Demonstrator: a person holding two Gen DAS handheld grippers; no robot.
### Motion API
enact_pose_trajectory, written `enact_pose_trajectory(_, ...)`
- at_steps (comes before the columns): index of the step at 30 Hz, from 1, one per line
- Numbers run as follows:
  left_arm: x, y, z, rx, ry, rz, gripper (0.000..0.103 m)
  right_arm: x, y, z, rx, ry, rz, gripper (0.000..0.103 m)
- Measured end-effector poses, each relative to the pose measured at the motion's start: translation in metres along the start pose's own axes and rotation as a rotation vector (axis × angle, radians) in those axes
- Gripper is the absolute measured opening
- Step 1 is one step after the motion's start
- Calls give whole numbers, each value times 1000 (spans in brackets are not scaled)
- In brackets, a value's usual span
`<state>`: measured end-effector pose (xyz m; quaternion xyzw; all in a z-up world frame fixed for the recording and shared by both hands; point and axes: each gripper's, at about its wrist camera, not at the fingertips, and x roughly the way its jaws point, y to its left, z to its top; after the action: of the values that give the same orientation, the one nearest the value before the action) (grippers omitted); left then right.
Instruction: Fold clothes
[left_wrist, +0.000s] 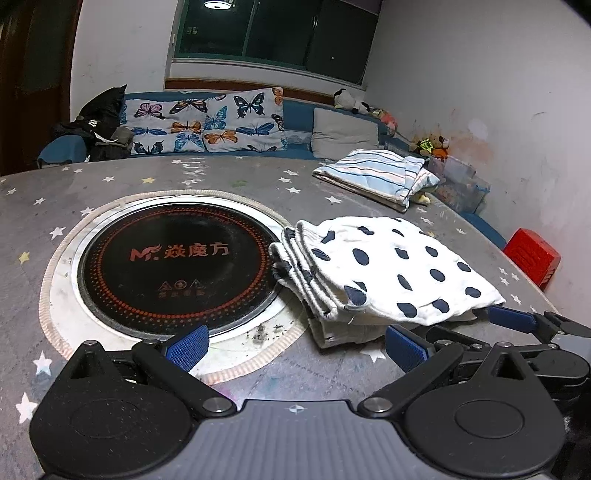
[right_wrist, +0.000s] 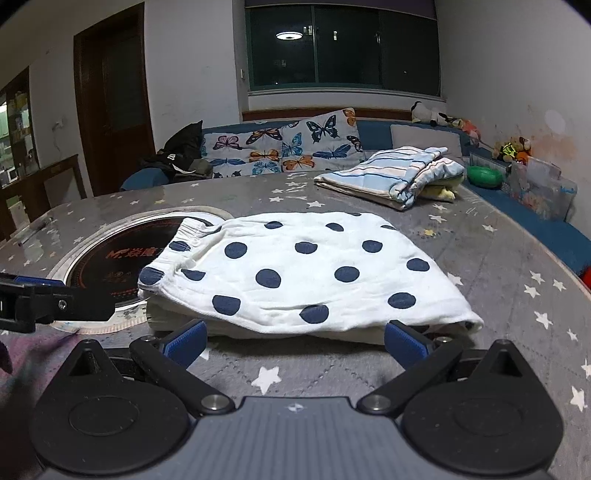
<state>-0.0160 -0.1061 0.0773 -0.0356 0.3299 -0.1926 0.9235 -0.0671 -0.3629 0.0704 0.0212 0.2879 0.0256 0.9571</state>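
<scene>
White cotton garment with navy polka dots (right_wrist: 306, 273): folded flat, ribbed hems stacked, on grey star-print quilted table cover (right_wrist: 498, 258) beside 1 round black glass cooktop (left_wrist: 177, 262). 1 striped folded cloth (right_wrist: 391, 173) behind. Left gripper (left_wrist: 295, 349), right gripper (right_wrist: 295, 341): both spread apart, empty.

Polka-dot garment (right_wrist: 303, 273): soft woven cloth, matt, lightly creased; ribbed elastic waistband.
Striped garment (right_wrist: 391, 173): thin cloth, matt, soft folds.
Table cover (right_wrist: 498, 266): quilted star-print fabric under a clear glossy film that reflects light.
Cooktop (left_wrist: 177, 262): smooth glossy black glass in a brushed metal ring.
Left gripper (left_wrist: 295, 347): matt black plastic, ribbed blue pads, shiny metal pivot pins.
Door (right_wrist: 110, 107): dark wood, low sheen.
</scene>
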Motion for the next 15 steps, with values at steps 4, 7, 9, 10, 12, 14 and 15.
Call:
enact_pose_trajectory(4, -5, 0, -3, 18, -6, -1, 103, -5, 6, 0, -5, -3, -8, 103)
enact_pose_trajectory(7, -7, 0, -5, 33, -10, 4, 103, -8, 10, 0, -6, -2, -17, 103)
enact_pose_trajectory(9, -7, 1, -6, 36, -10, 0, 103, -10, 12, 0, -6, 0, -24, 103)
enact_pose_trajectory(10, -7, 2, -6, 38, -9, -3, 103, -10, 13, -1, -6, 2, -28, 103)
enact_pose_trajectory(12, -6, 3, -7, 41, -6, -9, 103, -11, 15, -1, -8, 5, -36, 103)
enact_pose_trajectory(14, -5, 5, -7, 43, -1, -16, 103, -12, 16, -1, -5, 8, -47, 103)
enact_pose_trajectory(15, -4, 6, -8, 45, 1, -18, 103, -13, 16, -1, 2, 11, -52, 103)
